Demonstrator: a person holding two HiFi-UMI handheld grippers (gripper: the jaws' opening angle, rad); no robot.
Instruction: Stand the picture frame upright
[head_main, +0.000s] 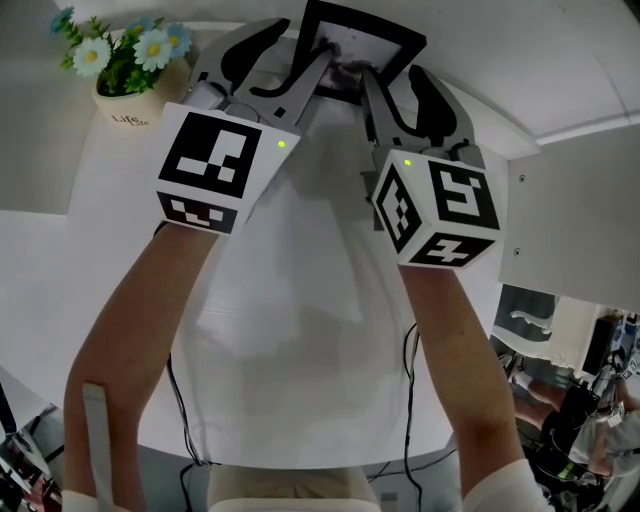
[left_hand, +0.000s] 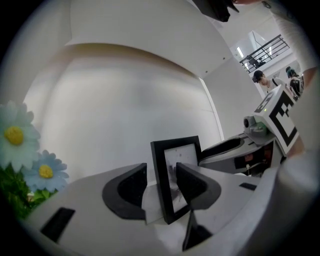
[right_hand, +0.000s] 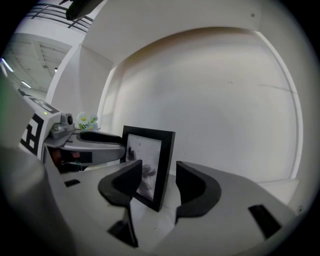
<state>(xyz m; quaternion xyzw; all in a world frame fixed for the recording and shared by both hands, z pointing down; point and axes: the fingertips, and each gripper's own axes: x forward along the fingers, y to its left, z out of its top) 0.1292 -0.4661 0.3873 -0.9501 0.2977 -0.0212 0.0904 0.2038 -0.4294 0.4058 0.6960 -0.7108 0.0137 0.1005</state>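
- Picture frame (head_main: 360, 45): black border, glazed front, standing upright at the far middle of the white table (head_main: 300, 330). It is right of the flower pot (head_main: 125, 110) and well apart from it.
- Left gripper (left_hand: 161, 170): jaws apart and level, straddling the frame's left side edge. One pad is in front of the glass and the other is behind, with a pale back panel showing in the gap. No squeeze visible, so read as released.
- Right gripper (right_hand: 159, 167): jaws apart, straddling the frame's right side edge. There is clear daylight between the far pad and the back of the frame. The near pad is just beside the glass; contact cannot be confirmed. Read as released.
- Handling judgement: light and stiff. The glass face is fragile and likely slick under the pads. The narrow base means it tips easily.
- Best hold is on the black border at the side edges, front to back, low and with light pressure. Keep the pads off the centre of the glass.
- Status judgement: the frame looks to be standing on its own. Risk: either claw could clip an edge on pulling back and topple it.
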